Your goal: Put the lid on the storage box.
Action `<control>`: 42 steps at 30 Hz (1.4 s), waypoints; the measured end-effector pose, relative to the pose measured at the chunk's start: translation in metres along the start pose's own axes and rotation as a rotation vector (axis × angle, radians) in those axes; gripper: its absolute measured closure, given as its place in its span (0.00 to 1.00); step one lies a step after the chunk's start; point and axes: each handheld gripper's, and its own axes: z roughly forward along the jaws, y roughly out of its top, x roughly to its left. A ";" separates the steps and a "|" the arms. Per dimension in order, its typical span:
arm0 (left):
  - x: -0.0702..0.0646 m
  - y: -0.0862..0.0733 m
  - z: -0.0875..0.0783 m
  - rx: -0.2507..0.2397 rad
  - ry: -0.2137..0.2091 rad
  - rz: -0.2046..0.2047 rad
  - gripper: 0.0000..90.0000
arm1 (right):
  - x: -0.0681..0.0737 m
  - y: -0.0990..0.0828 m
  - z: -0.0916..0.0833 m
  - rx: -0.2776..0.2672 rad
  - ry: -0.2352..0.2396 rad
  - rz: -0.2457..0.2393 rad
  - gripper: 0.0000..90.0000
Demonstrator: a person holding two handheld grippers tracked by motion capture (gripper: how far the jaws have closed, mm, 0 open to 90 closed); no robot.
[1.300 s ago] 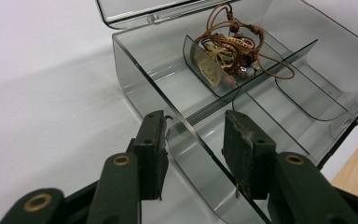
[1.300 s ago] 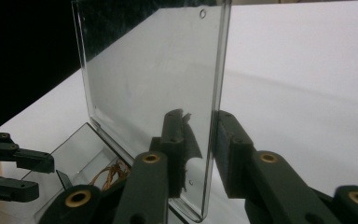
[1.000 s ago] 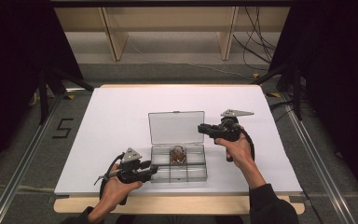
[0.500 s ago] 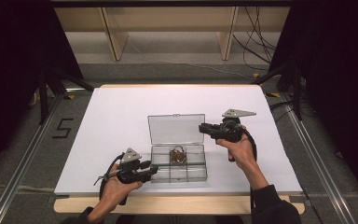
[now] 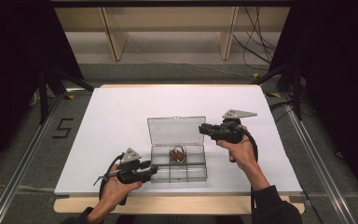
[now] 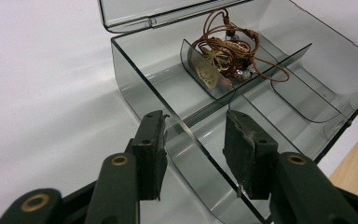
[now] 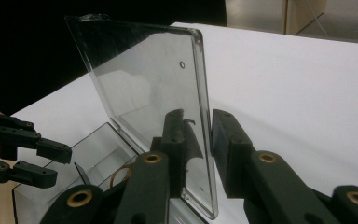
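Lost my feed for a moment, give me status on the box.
Left gripper straddles the box front wall. Right gripper pinches the lid edge, lid upright. Cord tangle in middle compartment. Nothing in the way.

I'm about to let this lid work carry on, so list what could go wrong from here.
1. The right gripper has the upright clear lid edge between its jaws; a slip could let it drop or strain the hinge.
2. The left gripper straddles the thin wall of the clear box; a loose hold may let the light box slide or tip.
3. The brown corded jewellery is heaped high and could get pinched if the lid shuts.
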 end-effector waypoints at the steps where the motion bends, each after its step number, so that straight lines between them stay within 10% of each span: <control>1: 0.000 0.000 0.000 -0.005 0.000 -0.002 0.64 | 0.000 0.000 0.000 -0.004 -0.001 -0.009 0.84; 36: 0.000 -0.011 -0.036 -0.054 -0.098 -0.030 0.57 | 0.015 0.001 -0.014 -0.005 0.013 -0.093 0.81; 42: -0.004 -0.020 -0.042 -0.034 -0.098 0.014 0.52 | 0.020 -0.001 -0.016 -0.005 0.002 -0.090 0.81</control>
